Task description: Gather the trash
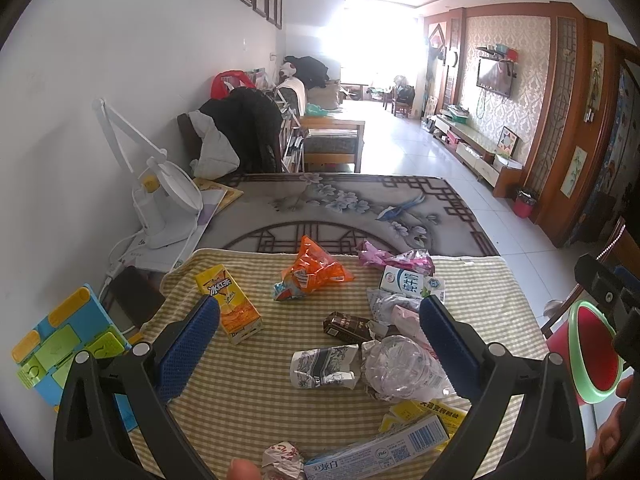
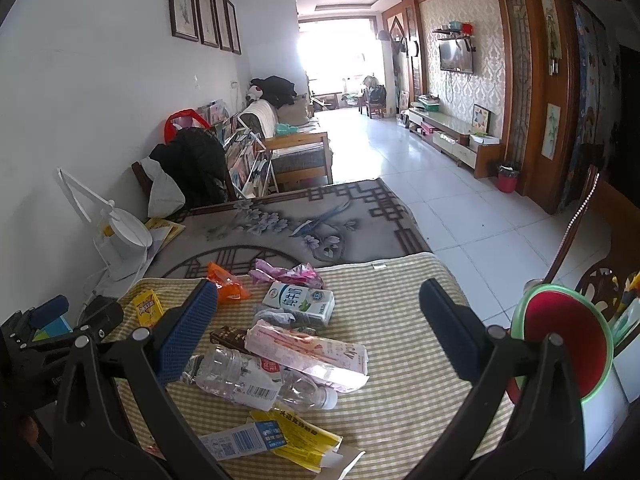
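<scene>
Trash lies on a yellow checked cloth: a yellow tea carton, an orange wrapper, a white milk carton, a brown box, a crushed paper cup, a crushed clear bottle and a blue toothpaste box. My left gripper is open and empty above them. My right gripper is open and empty above the clear bottle, a pink snack box and the milk carton. A red bin with a green rim stands at the right.
A white desk lamp stands at the left by the wall. A blue and green toy lies at the left edge. A dark chair stands to the right of the table. The red bin also shows in the left wrist view.
</scene>
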### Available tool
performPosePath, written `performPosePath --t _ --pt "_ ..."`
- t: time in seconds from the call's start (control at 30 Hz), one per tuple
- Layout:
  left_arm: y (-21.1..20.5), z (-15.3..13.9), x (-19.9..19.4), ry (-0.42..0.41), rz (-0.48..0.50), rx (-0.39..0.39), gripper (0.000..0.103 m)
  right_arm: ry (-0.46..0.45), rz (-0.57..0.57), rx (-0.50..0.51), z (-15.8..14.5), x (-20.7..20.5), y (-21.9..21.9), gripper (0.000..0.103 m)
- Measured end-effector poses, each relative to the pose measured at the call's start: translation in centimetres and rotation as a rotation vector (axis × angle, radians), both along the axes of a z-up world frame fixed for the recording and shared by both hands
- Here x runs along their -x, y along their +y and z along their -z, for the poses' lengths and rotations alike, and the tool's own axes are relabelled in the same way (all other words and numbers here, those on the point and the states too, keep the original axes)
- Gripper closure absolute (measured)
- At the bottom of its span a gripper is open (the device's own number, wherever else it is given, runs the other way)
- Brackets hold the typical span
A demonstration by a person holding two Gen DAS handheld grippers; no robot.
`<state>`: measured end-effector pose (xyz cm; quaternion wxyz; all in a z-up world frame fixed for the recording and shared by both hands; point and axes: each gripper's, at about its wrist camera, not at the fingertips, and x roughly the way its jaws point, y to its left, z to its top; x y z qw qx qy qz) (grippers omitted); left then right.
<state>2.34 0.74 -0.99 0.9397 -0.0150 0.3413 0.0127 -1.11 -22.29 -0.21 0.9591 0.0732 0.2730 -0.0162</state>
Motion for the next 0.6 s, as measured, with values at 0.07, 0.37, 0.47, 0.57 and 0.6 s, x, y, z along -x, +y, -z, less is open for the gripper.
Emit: performPosePath --t 0.07,0.37,0.47,0.57,0.6 --pt "-0.1 0.08 0.1 0.0 0.0 0.0 0.008 0.001 -0.002 0.0 0.01 -0.06 0.06 0.003" --pt "0.01 0.23 0.16 -0.002 0.001 -0.007 0.008 0.003 -0.005 0.012 0.07 -0.09 0.15 0.003" --pt "0.08 0.3 0.14 -0.001 -0.001 -0.009 0.008 0.003 -0.006 0.011 0.19 -0.18 0.29 0.003" --pt "0.54 0.42 0.05 -0.008 -0.004 -0.011 0.008 0.012 -0.009 0.017 0.43 -0.31 0.42 0.003" --pt "0.77 0.43 0.01 -0.012 -0.006 -0.008 0.008 0.016 -0.01 0.02 0.5 -0.41 0.49 0.003"
